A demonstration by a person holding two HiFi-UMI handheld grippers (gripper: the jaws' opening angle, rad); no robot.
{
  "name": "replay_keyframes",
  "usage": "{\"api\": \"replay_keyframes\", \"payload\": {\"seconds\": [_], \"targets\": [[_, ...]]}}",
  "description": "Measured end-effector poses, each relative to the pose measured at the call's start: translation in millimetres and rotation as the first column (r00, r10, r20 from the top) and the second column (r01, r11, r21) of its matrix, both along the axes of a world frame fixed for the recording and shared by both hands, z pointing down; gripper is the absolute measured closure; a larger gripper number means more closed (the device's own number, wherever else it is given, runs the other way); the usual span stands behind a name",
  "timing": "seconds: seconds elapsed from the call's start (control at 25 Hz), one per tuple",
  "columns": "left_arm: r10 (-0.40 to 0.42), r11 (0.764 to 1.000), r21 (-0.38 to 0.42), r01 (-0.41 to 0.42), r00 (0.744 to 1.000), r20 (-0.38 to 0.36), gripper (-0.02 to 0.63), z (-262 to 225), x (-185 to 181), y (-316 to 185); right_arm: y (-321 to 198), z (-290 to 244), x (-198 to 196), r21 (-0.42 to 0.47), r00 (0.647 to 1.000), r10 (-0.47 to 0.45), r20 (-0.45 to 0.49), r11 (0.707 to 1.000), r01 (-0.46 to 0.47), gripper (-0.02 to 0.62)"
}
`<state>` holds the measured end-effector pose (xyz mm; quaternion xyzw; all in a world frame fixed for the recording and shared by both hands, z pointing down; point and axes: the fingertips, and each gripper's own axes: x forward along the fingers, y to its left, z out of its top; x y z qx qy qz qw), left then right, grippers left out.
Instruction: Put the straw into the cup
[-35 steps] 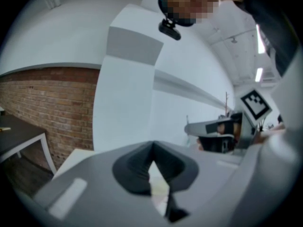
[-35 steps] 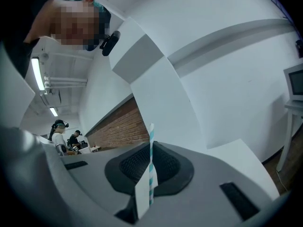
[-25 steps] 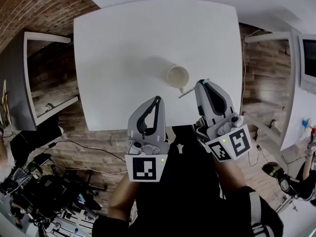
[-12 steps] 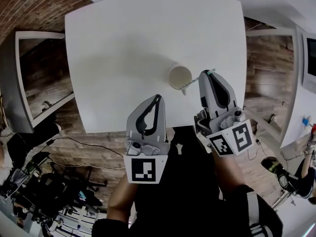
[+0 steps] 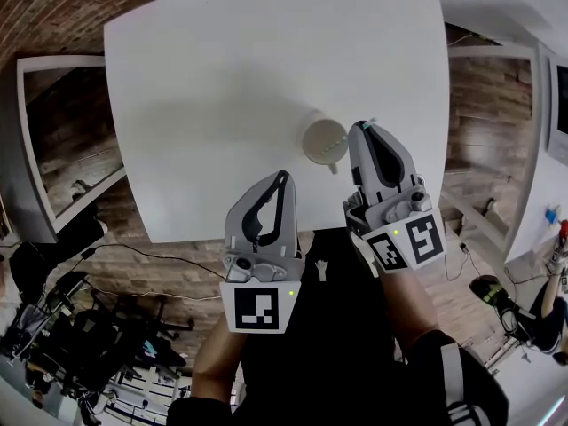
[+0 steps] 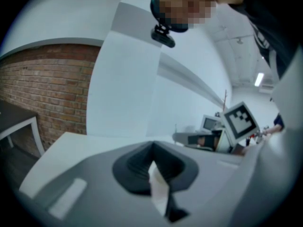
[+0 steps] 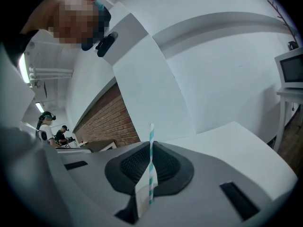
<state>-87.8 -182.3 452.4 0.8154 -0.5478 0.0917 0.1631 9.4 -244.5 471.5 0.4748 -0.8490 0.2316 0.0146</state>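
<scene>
- Since a second ago the right gripper [image 5: 360, 131] has moved forward along the cup [image 5: 322, 138] and now stands just beside its right rim. The left gripper [image 5: 283, 180] has kept its place near the front edge of the table [image 5: 213, 78].
- The right gripper's jaws are pressed together on the straw [image 7: 151, 161], which has teal and white stripes. In the right gripper view [image 7: 150, 151] the straw stands up between the jaws and reaches above them.
- In the head view one short end of the straw [image 5: 370, 122] shows past the tip of the right gripper. A small pale piece shows by the near side of the cup.
- The straw is not in the cup; it is held beside it.
- The cup stands upright on the white table, with its open mouth upward.
- The left gripper [image 6: 154, 150] has its jaws together and holds nothing. It is well apart from the cup.
</scene>
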Motion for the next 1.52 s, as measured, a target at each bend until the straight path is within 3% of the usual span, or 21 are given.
{"api": "replay_keyframes", "payload": {"seconds": [1.52], "targets": [[0.003,0.998,-0.056,-0.005,0.999,-0.036,0.601,23,-2,6,-4,53,-6,-0.107,1.000,0.002,-0.020,0.994,-0.004,0.577]]}}
